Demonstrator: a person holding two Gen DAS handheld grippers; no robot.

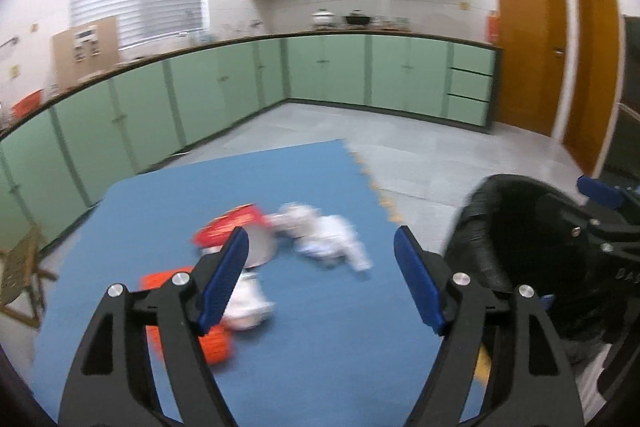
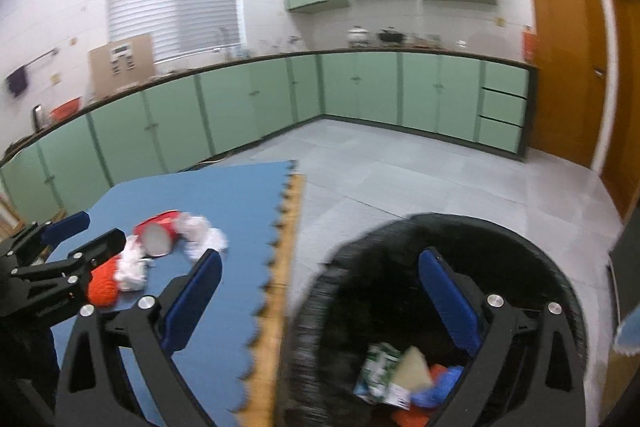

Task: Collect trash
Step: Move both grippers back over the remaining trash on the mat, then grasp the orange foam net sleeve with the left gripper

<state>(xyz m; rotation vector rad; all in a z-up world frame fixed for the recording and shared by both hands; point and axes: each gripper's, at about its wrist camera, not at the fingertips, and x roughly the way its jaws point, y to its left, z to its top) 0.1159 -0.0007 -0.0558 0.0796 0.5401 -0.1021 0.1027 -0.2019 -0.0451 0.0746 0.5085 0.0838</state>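
Left hand-held gripper (image 1: 320, 267) poised over the blue foam mat (image 1: 320, 339), fingers spread wide, nothing between them. Right hand-held gripper (image 2: 320, 291) likewise spread to its fullest and empty, hanging above the black bin (image 2: 552, 263), with its own left finger out over the mat's toothed edge. Inside the bin, already dropped: a green-and-white carton (image 2: 380, 367), a pale wedge of card, blue and orange scraps. Remaining trash all on the mat, ahead of and slightly left of the left hand-held gripper: a red cup (image 1: 236, 227) on its side, open mouth facing the camera, long axis running away from the fingers; crumpled white paper (image 1: 328, 235) just right of it; another white wad (image 1: 248, 299) and an orange piece (image 1: 212, 343) lower down, partly hidden behind the left finger. Clearly nearer the left hand; bin on the right, off the mat, on the grey floor (image 1: 440, 155). Probably a short forward reach to the cup, taken across its width. No obstacle between, though the pieces lie close together, touching or nearly so; blur prevents a firmer reading. Green cabinets (image 1: 328, 75) and wooden doors well apart, no concern.
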